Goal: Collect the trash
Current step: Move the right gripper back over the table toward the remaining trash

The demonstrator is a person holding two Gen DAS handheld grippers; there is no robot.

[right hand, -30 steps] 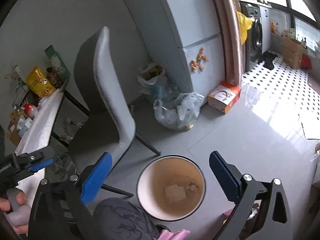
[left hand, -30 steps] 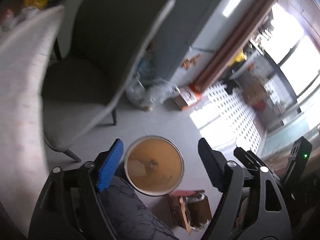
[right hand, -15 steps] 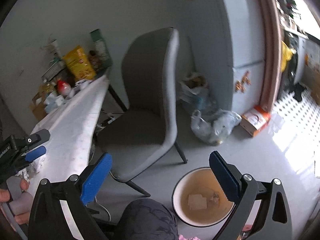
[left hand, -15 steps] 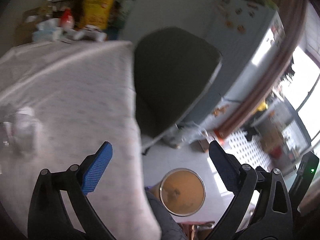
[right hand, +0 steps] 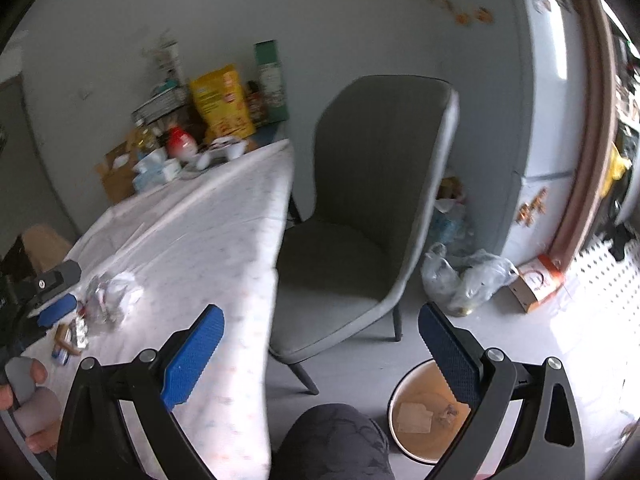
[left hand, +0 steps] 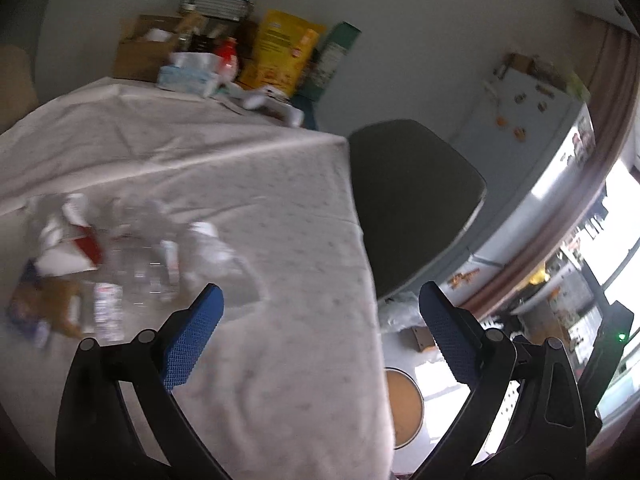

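A pile of trash lies on the white-clothed table (left hand: 240, 184): a crushed clear plastic bottle (left hand: 152, 256), a red and white carton (left hand: 70, 248) and brown wrappers (left hand: 52, 304). The pile shows as crumpled foil and paper in the right wrist view (right hand: 108, 300). My left gripper (left hand: 320, 320) is open and empty above the table, right of the pile. My right gripper (right hand: 320, 340) is open and empty over the table edge. A round trash bin (right hand: 424, 420) with scraps stands on the floor; it also shows in the left wrist view (left hand: 404, 408).
A grey chair (right hand: 372, 200) stands beside the table. Snack bags, tissues and boxes (left hand: 256, 60) crowd the table's far end. Plastic bags (right hand: 464, 276) and an orange box (right hand: 536, 284) lie on the floor by the fridge (right hand: 548, 100).
Both grippers have swung up from over the bin toward the table. The trash pile has come into the left wrist view.
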